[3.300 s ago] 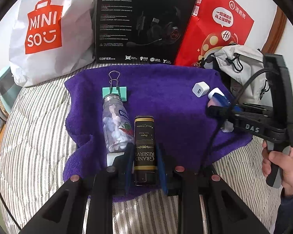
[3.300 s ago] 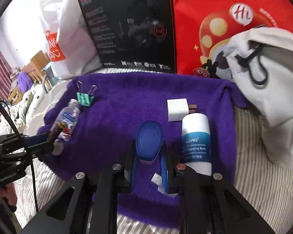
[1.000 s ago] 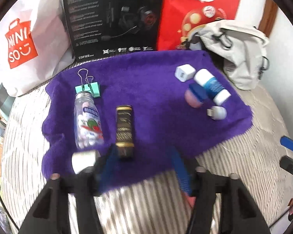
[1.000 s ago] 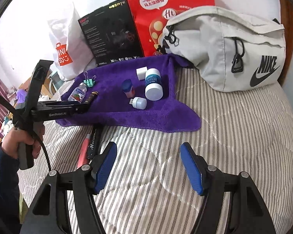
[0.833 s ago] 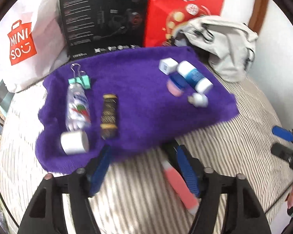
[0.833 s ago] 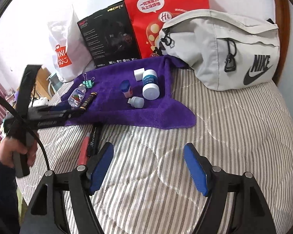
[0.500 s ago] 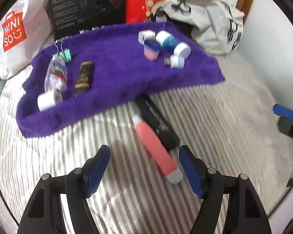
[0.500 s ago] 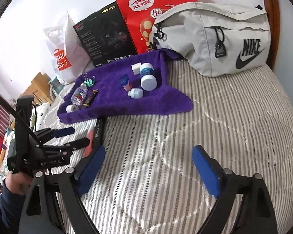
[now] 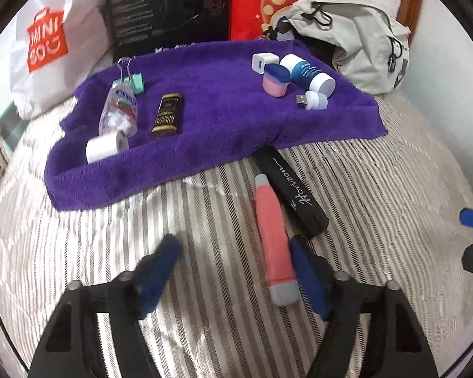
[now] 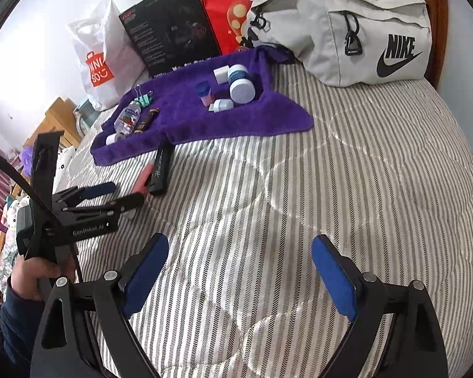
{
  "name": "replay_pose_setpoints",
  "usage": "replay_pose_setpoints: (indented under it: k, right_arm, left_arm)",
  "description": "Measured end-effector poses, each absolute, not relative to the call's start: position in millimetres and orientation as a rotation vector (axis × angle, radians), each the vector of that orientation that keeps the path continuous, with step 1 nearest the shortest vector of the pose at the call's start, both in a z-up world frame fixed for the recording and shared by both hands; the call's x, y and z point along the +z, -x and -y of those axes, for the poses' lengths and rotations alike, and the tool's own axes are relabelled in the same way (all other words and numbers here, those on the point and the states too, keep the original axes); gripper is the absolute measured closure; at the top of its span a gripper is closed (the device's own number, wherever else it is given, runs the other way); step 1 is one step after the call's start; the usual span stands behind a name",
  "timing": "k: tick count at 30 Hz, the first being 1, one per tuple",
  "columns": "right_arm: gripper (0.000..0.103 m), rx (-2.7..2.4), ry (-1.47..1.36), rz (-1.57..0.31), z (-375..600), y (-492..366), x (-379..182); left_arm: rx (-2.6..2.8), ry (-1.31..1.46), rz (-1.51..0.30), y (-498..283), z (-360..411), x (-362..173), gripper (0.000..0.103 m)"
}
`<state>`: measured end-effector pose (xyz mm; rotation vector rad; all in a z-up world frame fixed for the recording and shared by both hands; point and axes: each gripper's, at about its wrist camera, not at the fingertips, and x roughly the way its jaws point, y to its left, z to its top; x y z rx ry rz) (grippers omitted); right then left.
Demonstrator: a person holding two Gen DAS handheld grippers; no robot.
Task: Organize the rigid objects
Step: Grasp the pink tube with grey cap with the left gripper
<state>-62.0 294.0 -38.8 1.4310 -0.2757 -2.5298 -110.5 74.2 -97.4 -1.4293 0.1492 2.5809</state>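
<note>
**Picking up the pink tube beside the towel**

The left gripper hangs over the striped bedcover, its jaws closing, with the lower end of the pink tube between them. The right-hand pad lies just beside the tube; the left-hand pad stands well apart, so nothing is pinched yet. The tube lies off the purple towel, touching the black case along its upper part

Procedure, as judged from this view:
- Centre the jaws across the tube's lower half, clear of the black case
- Shift sideways until both pads flank the tube evenly
- Close squarely; a skewed pinch may roll the tube on the soft cover

The right gripper is spread wide over bare bedcover, with nothing between its jaws

Compared with about three seconds earlier: the left gripper then gripped the dark bottle on the towel, which now lies free there. The right gripper then clasped the blue-capped jar, also now released on the towel
</note>
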Motion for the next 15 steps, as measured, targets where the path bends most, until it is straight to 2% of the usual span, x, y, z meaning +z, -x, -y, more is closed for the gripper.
replay_pose_setpoints:
  k: [2,3,4,5,6,15]
  right_arm:
    - [0.012,-2.525,-1.437,0.264,-291.3,61.6,-39.5]
    - [0.012,-2.521,-1.443,0.259,-290.3,61.4,-40.0]
    - [0.012,-2.517,-1.448,0.256,-289.6,61.4,-40.7]
    - [0.012,-2.517,-1.455,0.251,-289.5,61.3,-41.8]
    - [0.012,-2.518,-1.462,0.250,-289.3,61.7,-43.2]
    - [0.012,-2.517,-1.430,0.241,-270.6,71.4,-44.2]
  left_arm:
    - [2.578,1.394,-0.161,110.4,-78.0,-95.8,0.055]
    - [2.579,1.375,-0.136,111.2,-77.9,-94.6,0.070]
    - [2.575,1.365,-0.108,111.8,-77.1,-94.4,0.076]
    - [2.571,1.362,-0.104,112.1,-77.4,-94.0,0.077]
    - [2.564,1.360,-0.115,111.8,-78.1,-93.7,0.087]
    - [2.557,1.344,-0.081,106.8,-59.8,-91.1,0.088]
